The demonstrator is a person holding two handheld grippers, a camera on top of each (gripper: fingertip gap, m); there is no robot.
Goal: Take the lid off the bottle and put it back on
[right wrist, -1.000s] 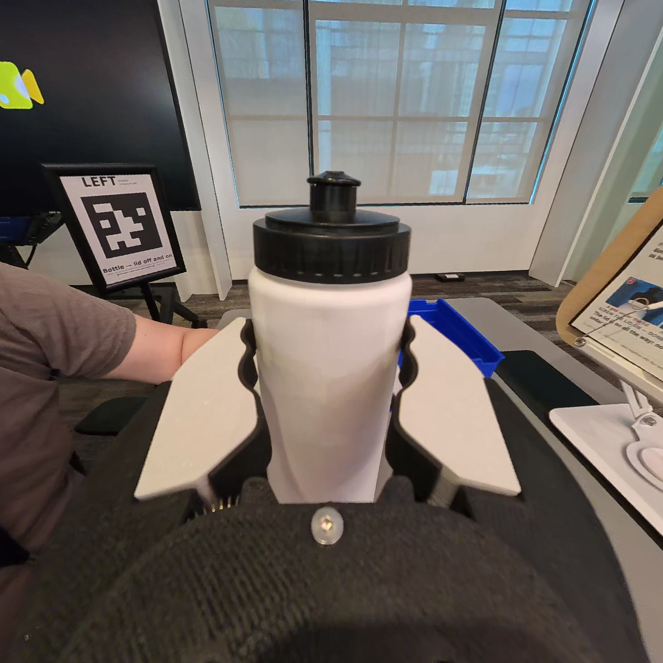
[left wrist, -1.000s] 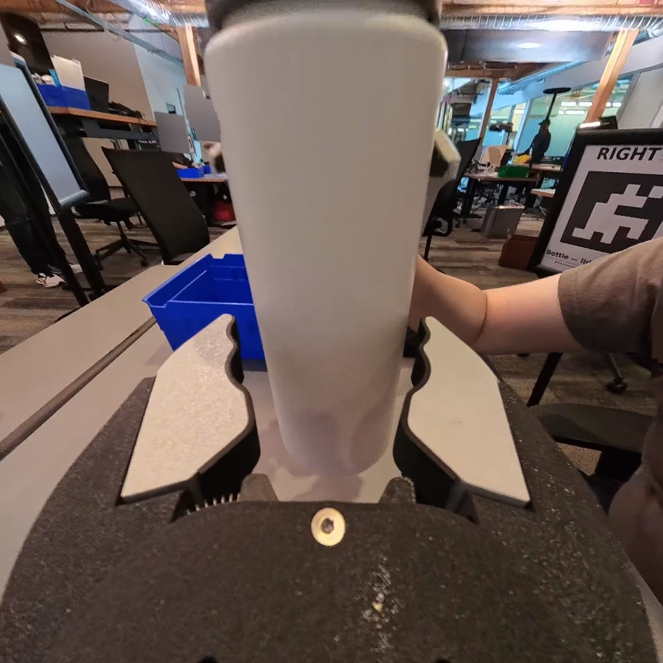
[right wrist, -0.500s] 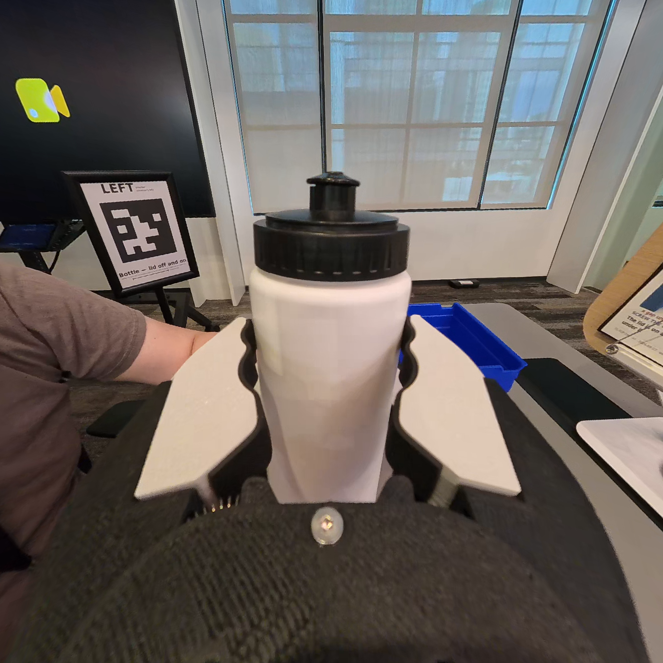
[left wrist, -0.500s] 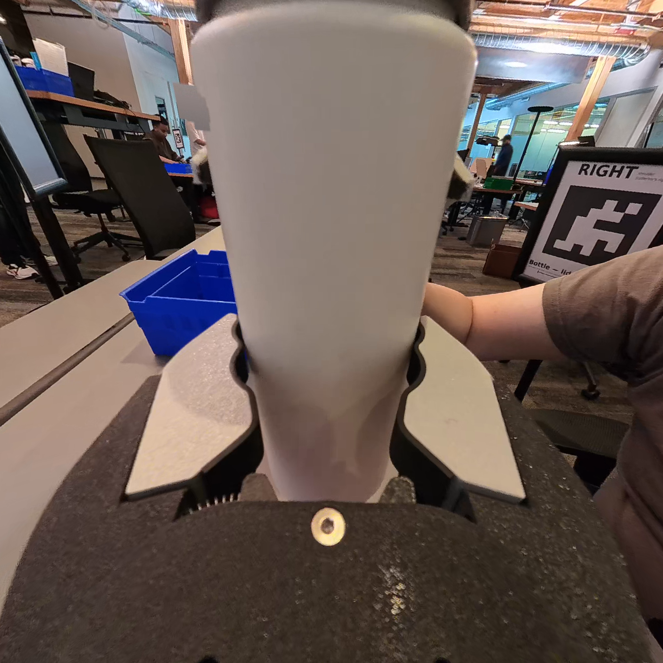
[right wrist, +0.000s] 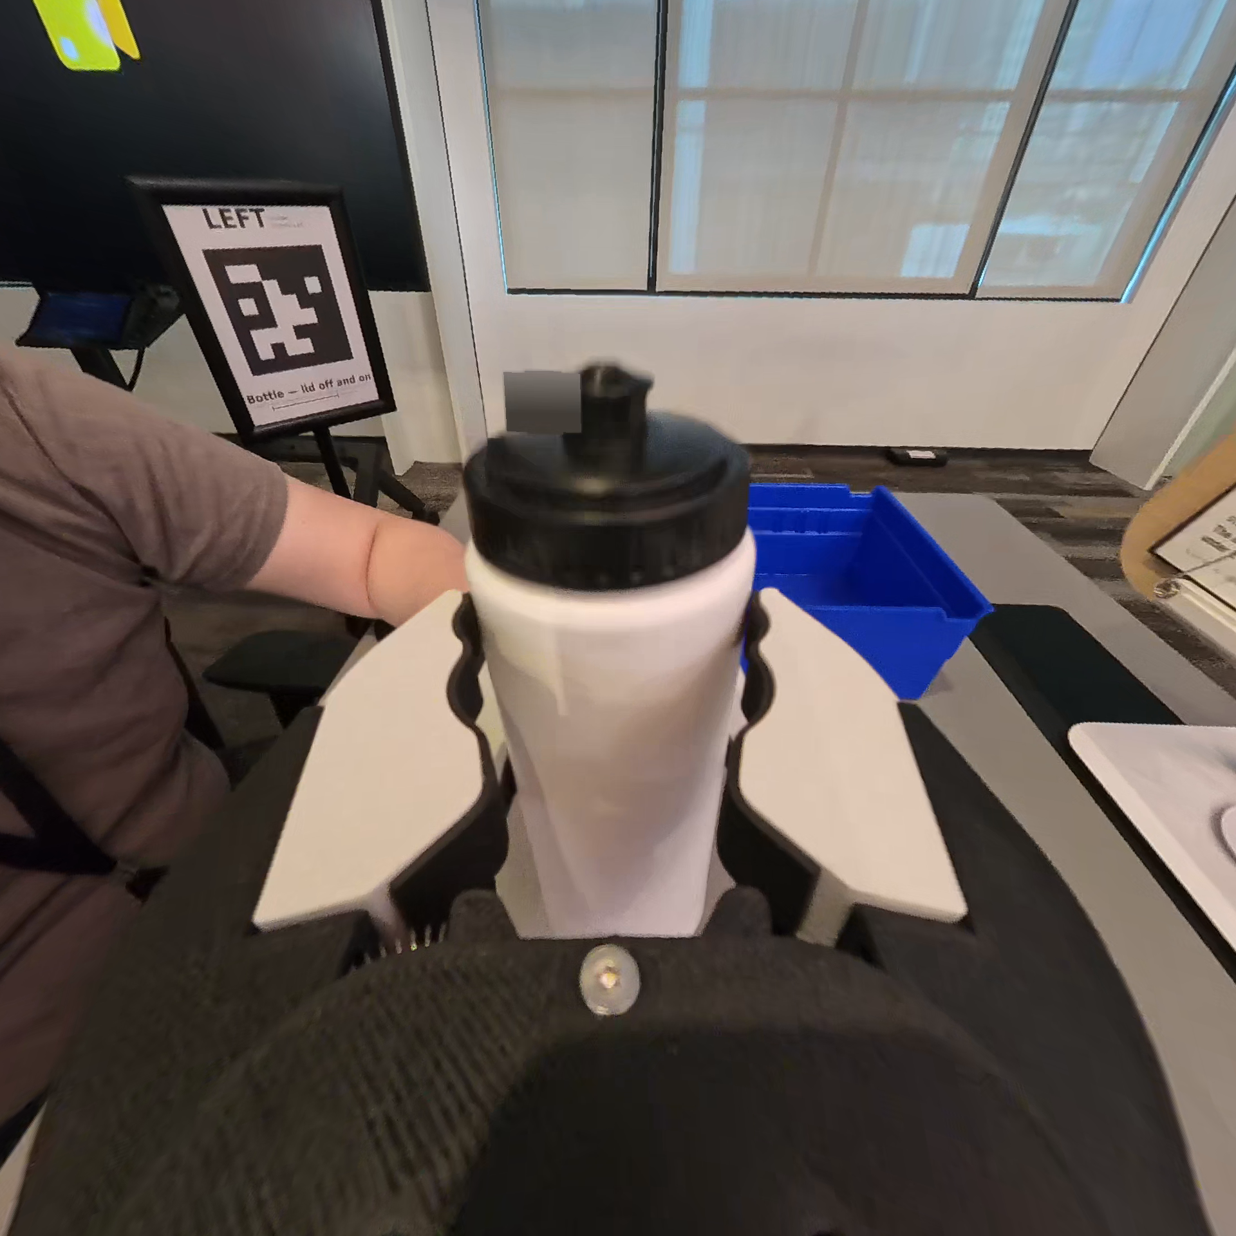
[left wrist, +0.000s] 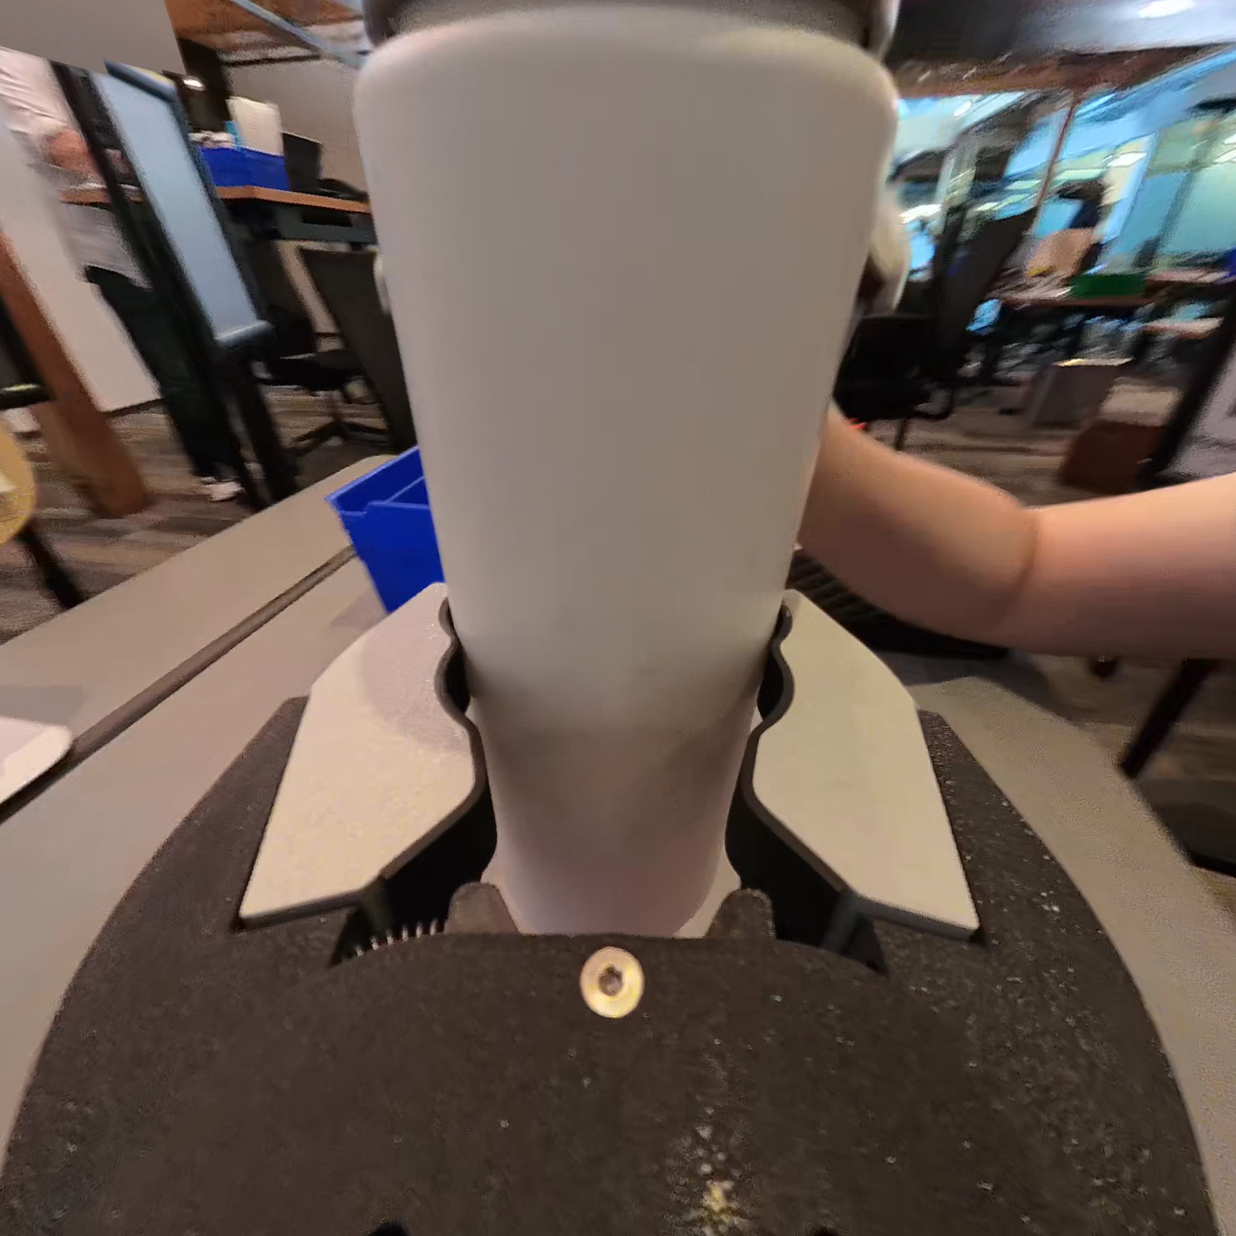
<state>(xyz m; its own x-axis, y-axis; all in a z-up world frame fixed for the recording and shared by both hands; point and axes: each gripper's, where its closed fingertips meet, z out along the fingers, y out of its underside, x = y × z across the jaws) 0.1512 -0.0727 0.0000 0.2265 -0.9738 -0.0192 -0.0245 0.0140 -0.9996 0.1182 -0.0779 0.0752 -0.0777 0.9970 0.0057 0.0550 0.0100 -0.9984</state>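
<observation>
- Your right claw [right wrist: 612, 675] pinches the bottle [right wrist: 615, 722] at mid-body, upright above the bench [right wrist: 1043, 535].
- Your left claw [left wrist: 612, 682] clamps the same bottle [left wrist: 615, 401] lower down.
- Lid [right wrist: 605, 508] sits on the neck; whether screwed tight, cannot tell.
- Judgement: either nothing is undone yet, or the lid is already back on; the pictures don't settle which.

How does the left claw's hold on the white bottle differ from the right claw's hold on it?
The left claw sits low on the white bottle, the body widening upward and the black lid out of its view; the right claw sits higher, just under that lid. The left wrist view looks up the bottle, while the right wrist view sees the lid's top and spout. Both claws are shut on the bottle's body; neither touches the lid, which is on.
</observation>
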